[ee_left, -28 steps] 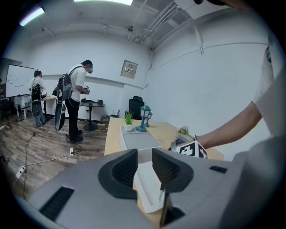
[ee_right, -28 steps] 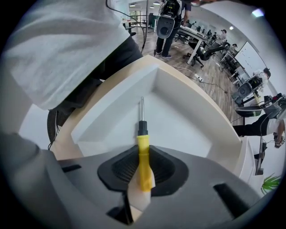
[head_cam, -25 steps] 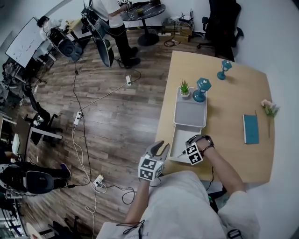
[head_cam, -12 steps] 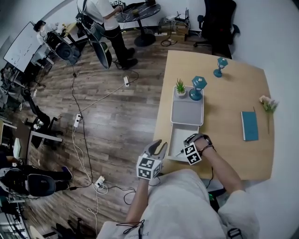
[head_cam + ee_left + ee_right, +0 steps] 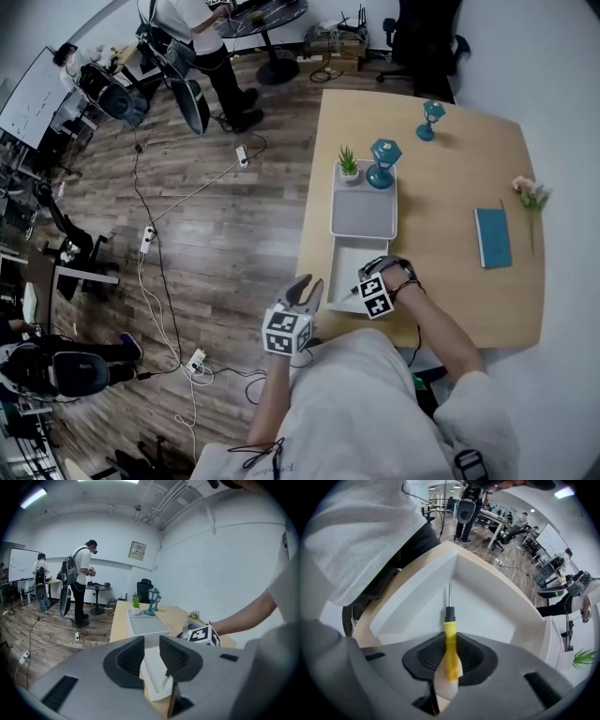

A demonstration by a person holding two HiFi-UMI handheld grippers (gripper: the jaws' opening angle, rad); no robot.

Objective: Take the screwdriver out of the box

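Note:
The white box [image 5: 345, 265] sits open at the wooden table's near left edge. My right gripper [image 5: 367, 281] points down into it, shut on the yellow handle of the screwdriver [image 5: 450, 653]. The screwdriver's metal shaft reaches toward a corner of the box [image 5: 492, 606]. In the left gripper view the screwdriver [image 5: 165, 680] shows its tip over the box [image 5: 154, 667]. My left gripper [image 5: 302, 292] hovers beside the table edge, off to the box's left. It is open, and nothing lies between its jaws [image 5: 151, 651].
Beyond the box lies a grey tray [image 5: 364, 214], with a small potted plant [image 5: 348, 164] and a teal lamp [image 5: 382, 161] at its far end. A second lamp [image 5: 429, 117], a teal book [image 5: 491, 237] and flowers [image 5: 531, 195] stand further right. Cables cross the floor on the left.
The head view has shifted a little. Both grippers keep their places, and the right one stays shut on the screwdriver.

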